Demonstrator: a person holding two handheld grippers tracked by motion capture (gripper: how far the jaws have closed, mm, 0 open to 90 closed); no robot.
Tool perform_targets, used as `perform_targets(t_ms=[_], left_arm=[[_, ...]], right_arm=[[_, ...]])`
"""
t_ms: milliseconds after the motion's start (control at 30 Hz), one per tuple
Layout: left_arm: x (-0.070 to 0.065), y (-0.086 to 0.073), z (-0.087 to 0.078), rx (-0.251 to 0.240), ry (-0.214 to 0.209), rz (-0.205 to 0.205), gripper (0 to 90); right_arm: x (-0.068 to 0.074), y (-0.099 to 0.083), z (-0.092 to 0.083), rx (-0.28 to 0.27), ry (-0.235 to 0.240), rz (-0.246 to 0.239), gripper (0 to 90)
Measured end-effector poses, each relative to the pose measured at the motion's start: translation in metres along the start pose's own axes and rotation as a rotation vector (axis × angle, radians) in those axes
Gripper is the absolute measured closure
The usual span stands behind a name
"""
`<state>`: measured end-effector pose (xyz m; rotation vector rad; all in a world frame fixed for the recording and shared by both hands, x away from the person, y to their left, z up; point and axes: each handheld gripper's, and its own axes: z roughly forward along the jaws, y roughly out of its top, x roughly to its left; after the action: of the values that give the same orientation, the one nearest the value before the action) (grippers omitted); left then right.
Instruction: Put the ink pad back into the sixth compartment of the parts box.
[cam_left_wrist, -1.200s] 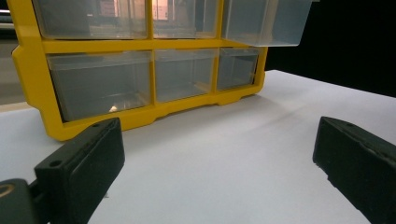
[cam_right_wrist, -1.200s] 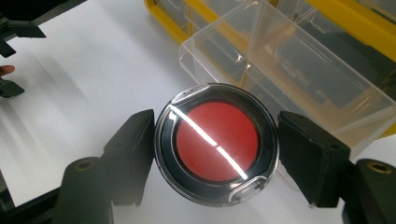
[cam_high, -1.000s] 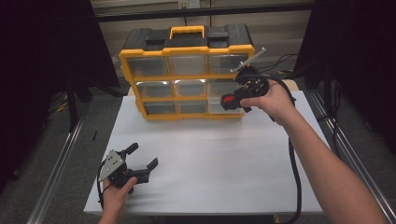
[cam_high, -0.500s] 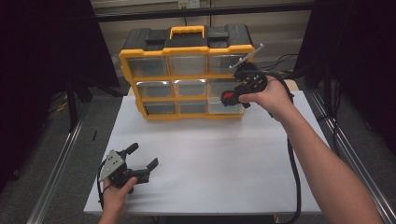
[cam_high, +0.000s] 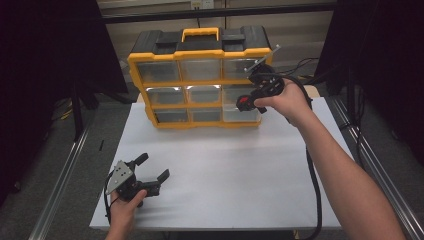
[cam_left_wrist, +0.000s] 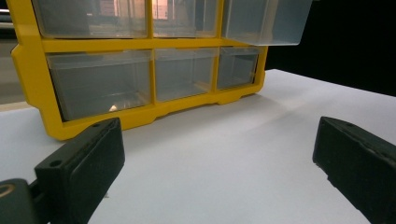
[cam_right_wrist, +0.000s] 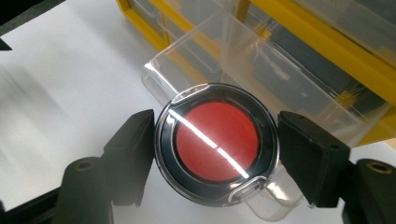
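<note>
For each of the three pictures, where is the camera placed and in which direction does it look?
High view: above the person's side, facing forward and down on the white table and yellow drawer cabinet; both forearms, left gripper and right gripper show.
Left gripper view: low over the table, facing the cabinet's lower drawers; its open jaws show.
Right gripper view: looks down on a pulled-out clear drawer; its jaws clamp a round red case.
All share the cabinet.

white table (cam_high: 220, 165), grey floor (cam_high: 55, 165), black curtains (cam_high: 45, 60)
</note>
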<state>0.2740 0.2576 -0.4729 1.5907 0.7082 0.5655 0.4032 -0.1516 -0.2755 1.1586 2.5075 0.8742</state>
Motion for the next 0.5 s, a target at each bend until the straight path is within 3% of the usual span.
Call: perform_targets(t_ms=[67,167,200,300,333,400,433,467,500], left_arm=[[0.0005,0.0001,-0.0003,0.003,0.004,0.010,2.3],[-0.0013,-0.0003,0.0010,-0.007,-0.007,-0.009,2.3],[-0.0013,-0.0002,0.0012,-0.013,0.008,-0.016,2.4],[0.0002,0.0001,0.0000,-0.002,0.005,0.001,2.3],[-0.0017,-0.0002,0.0014,-0.022,0.010,-0.029,2.3],[-0.0014,-0.0001,0.0011,-0.018,0.008,-0.023,2.3],[0.0009,0.0004,-0.0009,0.007,0.003,0.014,2.3],[0.0009,0.0004,-0.0010,0.007,0.002,0.014,2.3],[-0.0010,0.0000,0.0008,-0.013,0.003,-0.019,2.3]], right_arm=[[-0.0006,0.0004,0.0007,0.001,-0.004,0.003,29.8],[-0.0016,0.0015,0.0018,0.006,-0.011,-0.001,29.8],[-0.0016,0.0021,0.0018,0.005,-0.012,0.001,29.8],[-0.0025,0.0034,0.0010,0.007,-0.023,0.009,29.8],[-0.0031,0.0036,0.0009,0.009,-0.018,0.008,29.8],[-0.0039,0.0037,0.0025,0.009,-0.026,0.003,29.8],[-0.0038,0.0037,0.0025,0.014,-0.027,0.009,29.8],[-0.0042,0.0039,0.0033,0.012,-0.026,0.014,29.8],[-0.0052,0.0040,0.0039,0.008,-0.027,0.008,29.8]])
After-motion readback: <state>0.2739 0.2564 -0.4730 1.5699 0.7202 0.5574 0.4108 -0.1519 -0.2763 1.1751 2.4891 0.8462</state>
